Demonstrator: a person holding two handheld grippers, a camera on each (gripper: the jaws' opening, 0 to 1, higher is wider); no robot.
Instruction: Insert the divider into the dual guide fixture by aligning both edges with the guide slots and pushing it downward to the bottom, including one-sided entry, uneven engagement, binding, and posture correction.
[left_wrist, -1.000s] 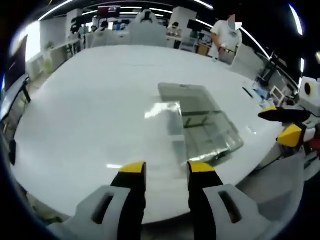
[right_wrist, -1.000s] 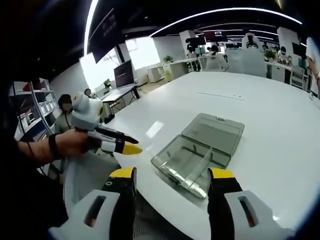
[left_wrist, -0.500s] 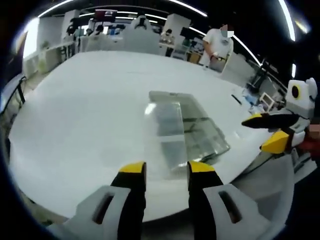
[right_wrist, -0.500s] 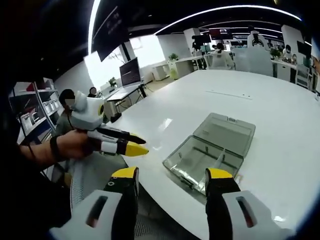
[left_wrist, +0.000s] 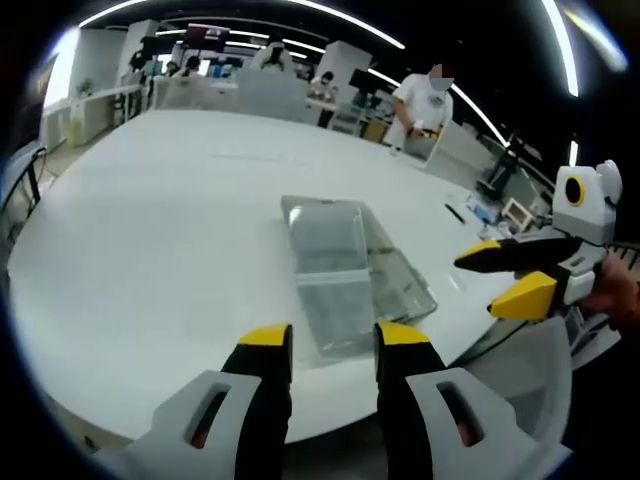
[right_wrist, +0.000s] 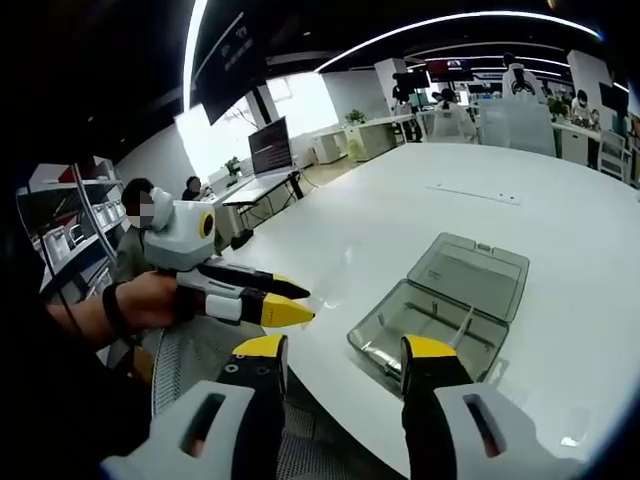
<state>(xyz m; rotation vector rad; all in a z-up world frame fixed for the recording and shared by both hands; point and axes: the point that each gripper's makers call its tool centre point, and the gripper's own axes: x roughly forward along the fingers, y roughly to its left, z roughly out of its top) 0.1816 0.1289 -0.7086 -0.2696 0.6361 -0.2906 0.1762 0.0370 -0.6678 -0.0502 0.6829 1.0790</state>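
My left gripper (left_wrist: 328, 342), black jaws with yellow tips on grey moulded bodies, rises from 6 o'clock of the left gripper view; its jaws stand narrowly apart and hold nothing. My right gripper (right_wrist: 343, 352), of the same build, stands with jaws moderately wide and empty in the right gripper view.

The clear, smoke-tinted rectangular plastic box (left_wrist: 350, 270) lies open near the edge of the glossy white oval table (left_wrist: 150, 230). In the right gripper view the box (right_wrist: 440, 315) sits at 3 o'clock of centre, its flat hinged lid (right_wrist: 480, 268) laid back on the tabletop (right_wrist: 400, 210). A thin translucent divider panel (right_wrist: 464, 326) stands tilted inside the tray; I cannot tell whether its edges sit in the slots.

My right gripper (left_wrist: 508, 277) enters the left gripper view at 3 o'clock, off the table. My hand (right_wrist: 150, 300) holds the left gripper (right_wrist: 290, 303) at 9 o'clock of the right gripper view.
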